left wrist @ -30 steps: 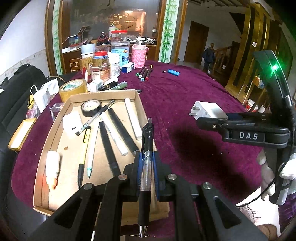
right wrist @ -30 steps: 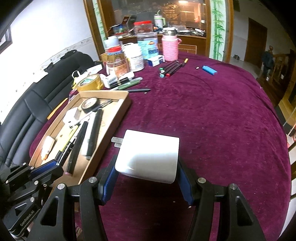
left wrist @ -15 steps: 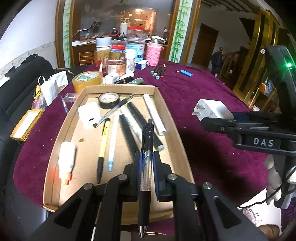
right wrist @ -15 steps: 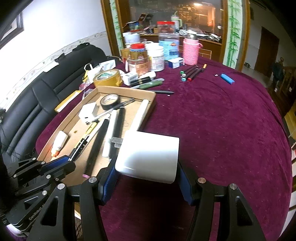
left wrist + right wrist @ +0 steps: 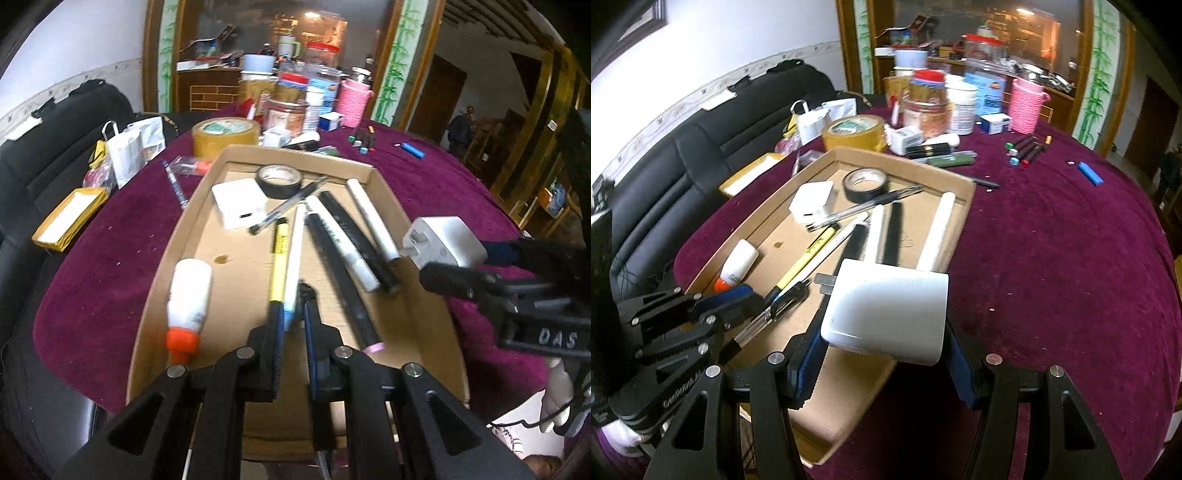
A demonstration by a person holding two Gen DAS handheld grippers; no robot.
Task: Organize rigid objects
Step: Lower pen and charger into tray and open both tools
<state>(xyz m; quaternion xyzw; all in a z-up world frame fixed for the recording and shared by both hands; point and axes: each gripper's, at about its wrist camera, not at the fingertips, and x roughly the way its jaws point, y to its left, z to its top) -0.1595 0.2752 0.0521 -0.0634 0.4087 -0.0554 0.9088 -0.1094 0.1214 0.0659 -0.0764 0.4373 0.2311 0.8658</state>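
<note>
We have both loads hanging over the cardboard tray [image 5: 207,206], so the sorting looks well along but unfinished. Our left claw [image 5: 293,317] is pinched nearly shut on a black click pen [image 5: 768,314], which shows best in the right wrist view, its clear barrel and metal tip sticking out behind the pads over the tray's near end. Our right claw [image 5: 882,343] stands about half open, pressed on both flanks of a white wall charger [image 5: 890,314] whose two flat prongs point towards the tray; the charger hangs above the tray's near right rim, not yet set down. Already lying in the tray are a second white charger block [image 5: 242,208], a roll of black tape [image 5: 279,180], a glue bottle with an orange cap [image 5: 186,299], a yellow pen [image 5: 279,258] and a row of black and white marker sticks [image 5: 351,240]. Left on the desk [image 5: 1052,240], as far as we can judge, are a cluster of coloured markers [image 5: 1027,149], a blue lighter [image 5: 1090,173] and a few pens [image 5: 945,155] near the jars at the back. The desk wears a plush maroon cloth flecked with crumbs; the tray is matte corrugated board with low walls. The charger is glossy, hard plastic with rounded corners, the pens slim, smooth cylinders that would roll readily.
</note>
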